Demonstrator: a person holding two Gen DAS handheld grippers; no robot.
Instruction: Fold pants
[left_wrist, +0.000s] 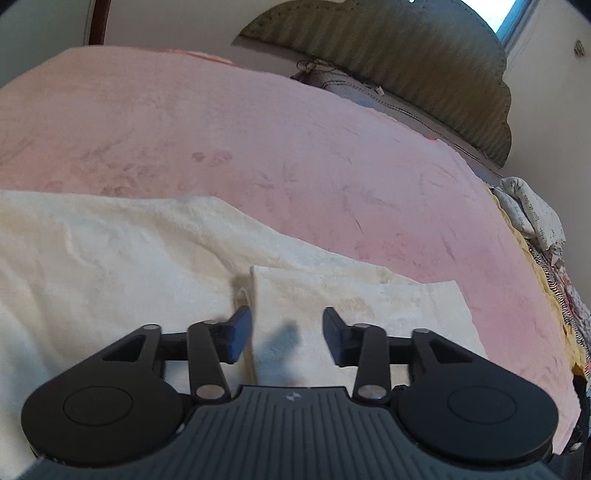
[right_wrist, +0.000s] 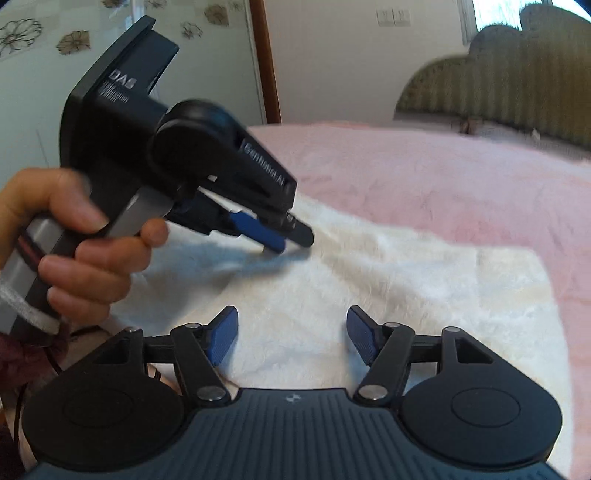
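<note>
My left claw (left_wrist: 287, 334) sits at six o'clock in its own camera view, its two blue-padded fingers (left_wrist: 238, 334) spread apart with nothing between them, hovering low over the pants (left_wrist: 110, 266). The pants are cream white and lie flat on a pink blanket (left_wrist: 258, 147) that covers the bed. Directly ahead of this claw, at twelve o'clock from the fingertips, a folded edge of the fabric runs away from me, with one layer lying on top of another; the rest of the pants spreads toward nine o'clock, and a squared corner of cloth ends near three o'clock. A small shadow falls on the cloth between the fingers. My right claw (right_wrist: 291, 332) is also at six o'clock in its own view, fingers wide apart and holding nothing, with white pants cloth beneath and ahead of it. From this right view, I see my left hand (right_wrist: 74, 243) at nine o'clock, wrapped around the grey handle of the left claw, whose blue fingertip points down toward the pants near the centre of the picture; whether it touches the cloth I cannot tell, as this part is blurred. Farther out, the pink blanket fills the view toward twelve and three o'clock. Beyond it, an olive, ribbed, scalloped headboard (left_wrist: 406, 55) stands at one o'clock against a pale wall (left_wrist: 166, 26).
</note>
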